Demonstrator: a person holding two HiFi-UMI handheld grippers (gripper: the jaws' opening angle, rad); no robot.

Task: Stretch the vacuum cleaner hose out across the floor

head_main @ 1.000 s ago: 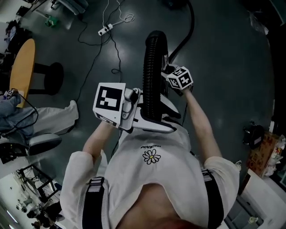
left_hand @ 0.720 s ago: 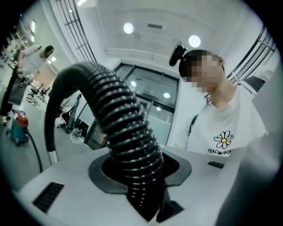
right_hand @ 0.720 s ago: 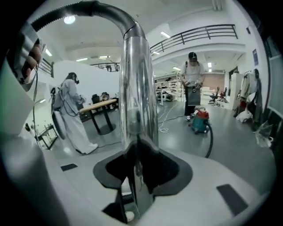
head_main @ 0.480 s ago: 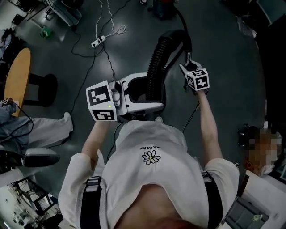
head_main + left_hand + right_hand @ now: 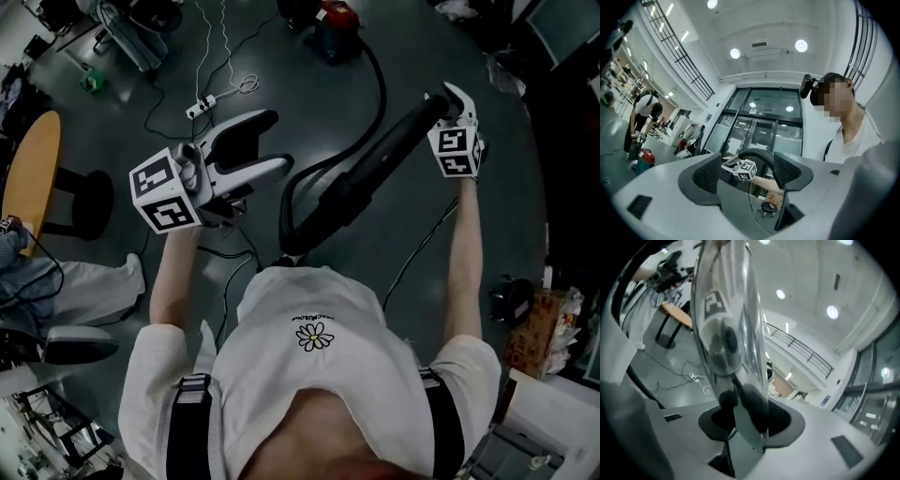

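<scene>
My right gripper (image 5: 443, 101) is raised at the upper right and is shut on the end of the black vacuum hose (image 5: 361, 183). The hose slants down from it toward my chest, then loops back to the red vacuum cleaner (image 5: 333, 21) at the top. In the right gripper view the shiny hose end (image 5: 726, 329) stands between the pads (image 5: 780, 420). My left gripper (image 5: 278, 141) is out to the left, apart from the hose. Its jaws have just been opening and nothing is between them. Past its pads (image 5: 708, 174), the left gripper view shows the right gripper's marker cube (image 5: 746, 169).
A white power strip (image 5: 200, 108) and thin cables lie on the dark floor at the upper left. A round wooden table (image 5: 33, 169) on a black base (image 5: 89, 202) and another person's legs (image 5: 84, 281) are at the left. Boxes (image 5: 539, 333) stand at the right.
The left gripper let go of the ribbed hose, opened and swung out left. The right gripper rose and moved right with the hose end, pulling the hose into a long slant.
</scene>
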